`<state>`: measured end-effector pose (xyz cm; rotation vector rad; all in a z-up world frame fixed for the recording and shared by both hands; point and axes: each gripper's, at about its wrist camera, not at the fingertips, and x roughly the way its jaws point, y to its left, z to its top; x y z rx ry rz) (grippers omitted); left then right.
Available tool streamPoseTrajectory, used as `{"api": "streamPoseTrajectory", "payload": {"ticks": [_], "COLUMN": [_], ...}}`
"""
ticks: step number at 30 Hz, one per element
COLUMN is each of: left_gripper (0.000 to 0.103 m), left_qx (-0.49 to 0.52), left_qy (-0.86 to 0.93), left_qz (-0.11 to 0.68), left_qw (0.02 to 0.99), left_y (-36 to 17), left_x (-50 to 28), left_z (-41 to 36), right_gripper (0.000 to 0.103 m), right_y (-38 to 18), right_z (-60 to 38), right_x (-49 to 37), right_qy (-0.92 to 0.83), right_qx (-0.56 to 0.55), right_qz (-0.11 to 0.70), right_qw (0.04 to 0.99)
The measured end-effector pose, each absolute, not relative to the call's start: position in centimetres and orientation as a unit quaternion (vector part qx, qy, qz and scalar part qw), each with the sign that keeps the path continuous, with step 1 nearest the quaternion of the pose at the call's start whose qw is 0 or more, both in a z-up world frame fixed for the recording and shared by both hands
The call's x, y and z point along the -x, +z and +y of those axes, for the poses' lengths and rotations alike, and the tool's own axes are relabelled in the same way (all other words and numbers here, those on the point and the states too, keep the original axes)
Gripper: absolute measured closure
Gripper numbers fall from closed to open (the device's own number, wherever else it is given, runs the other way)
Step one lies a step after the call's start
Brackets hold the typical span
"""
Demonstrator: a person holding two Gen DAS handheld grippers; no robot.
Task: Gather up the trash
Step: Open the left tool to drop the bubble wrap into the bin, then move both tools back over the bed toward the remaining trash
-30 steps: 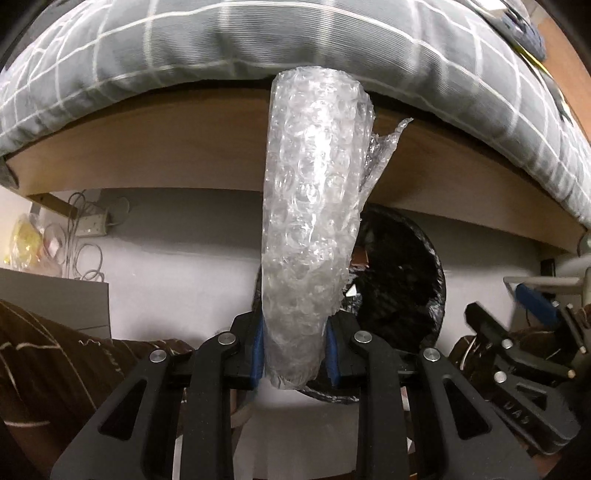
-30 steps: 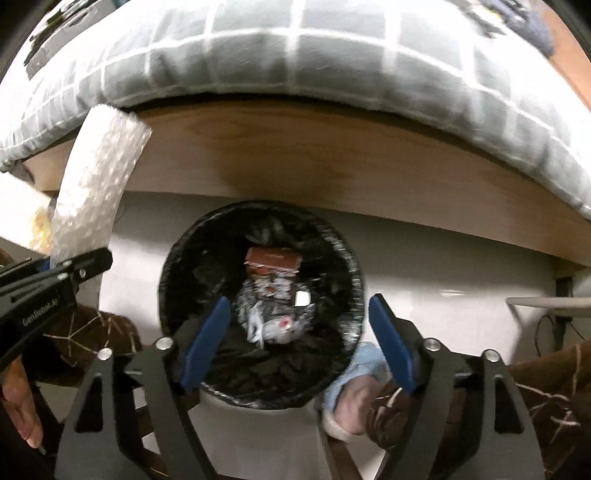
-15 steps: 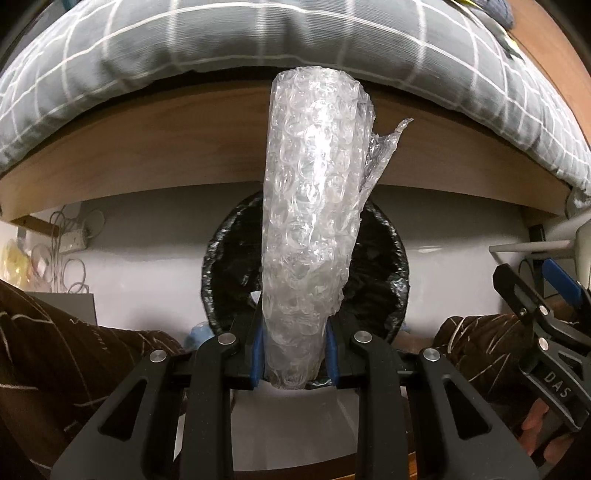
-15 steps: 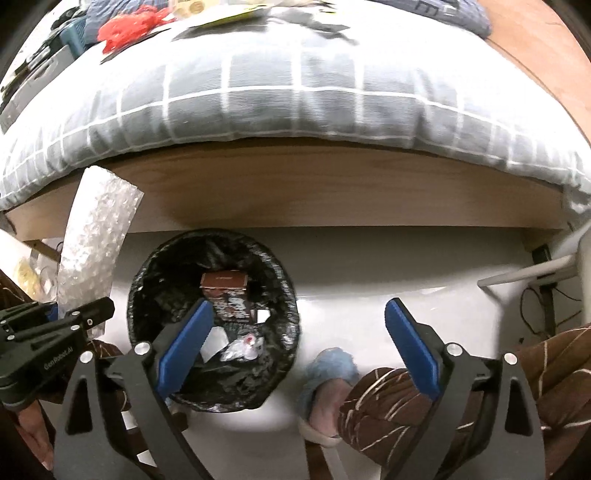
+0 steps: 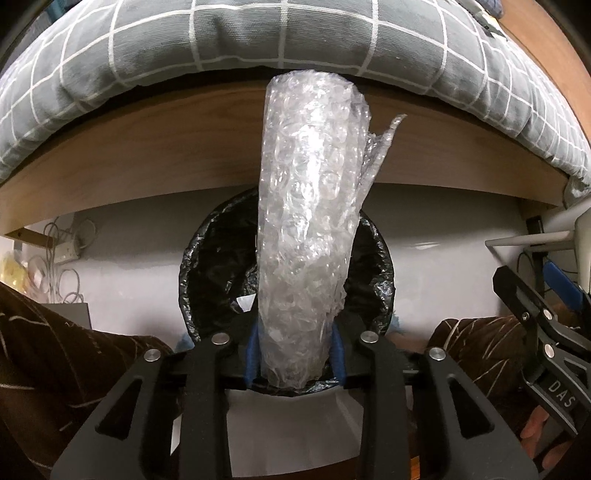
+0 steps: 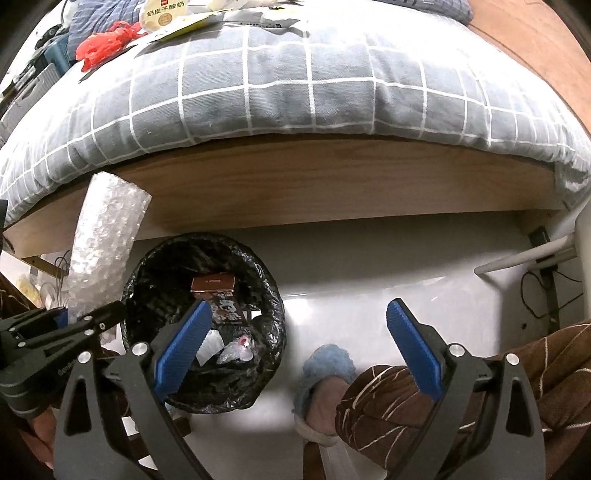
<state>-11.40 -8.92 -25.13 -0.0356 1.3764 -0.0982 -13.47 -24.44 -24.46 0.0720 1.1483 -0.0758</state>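
Note:
My left gripper (image 5: pixel 293 354) is shut on a roll of clear bubble wrap (image 5: pixel 308 229) that stands up between its blue pads, held over a round bin lined with a black bag (image 5: pixel 207 273). In the right wrist view the same bubble wrap (image 6: pixel 105 251) and the left gripper (image 6: pixel 66 325) sit at the left edge of the bin (image 6: pixel 273 314). The bin holds a brown carton (image 6: pixel 214 284) and crumpled wrappers (image 6: pixel 232 350). My right gripper (image 6: pixel 299 339) is open and empty, to the right of the bin above the floor.
A bed with a grey checked quilt (image 6: pixel 295 85) and wooden frame (image 6: pixel 332 184) runs behind the bin. Red trash (image 6: pixel 107 40) and a yoghurt packet (image 6: pixel 166 14) lie on the bed. My leg in brown trousers (image 6: pixel 461 387) and a blue slipper (image 6: pixel 325 369) are beside the bin.
My left gripper has moved with the bubble wrap until the bin is centred behind it. My right gripper has drawn back and to the right, away from over the bin.

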Motion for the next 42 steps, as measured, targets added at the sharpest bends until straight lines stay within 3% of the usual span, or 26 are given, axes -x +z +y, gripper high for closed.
{"api": "streamPoseTrajectory", "payload": {"ticks": [3,10,21,42], "left_gripper": [0.052,0.028,0.007,0.006], "left_qx": [0.015,0.019,0.008,0.019], "left_qy": [-0.044,-0.04,-0.03,0.017], "left_qz": [0.631,0.62,0.563,0.48], "left_qw": [0.774,0.783,0.826,0.877], "left_y": [-25.0,-24.0,-18.8,-8.1], "left_x": [11.5,11.8,12.0,10.6], "left_z": [-8.7,-8.2,-6.5,-0.5], "right_gripper": [0.011,0.011,0.011,0.011], "right_y": [-24.1,-23.2,-18.5,-7.9], "right_z": [-24.4,-24.1,-23.9,-20.6], "right_x": [13.3,13.2,13.2,9.7], "right_qy": [-0.036,-0.033,-0.019,0.03], "right_qx": [-0.035,-0.032,-0.026,-0.015], "right_qz": [0.54,0.532,0.494,0.414], "right_qw": [0.84,0.845,0.869,0.91]}}
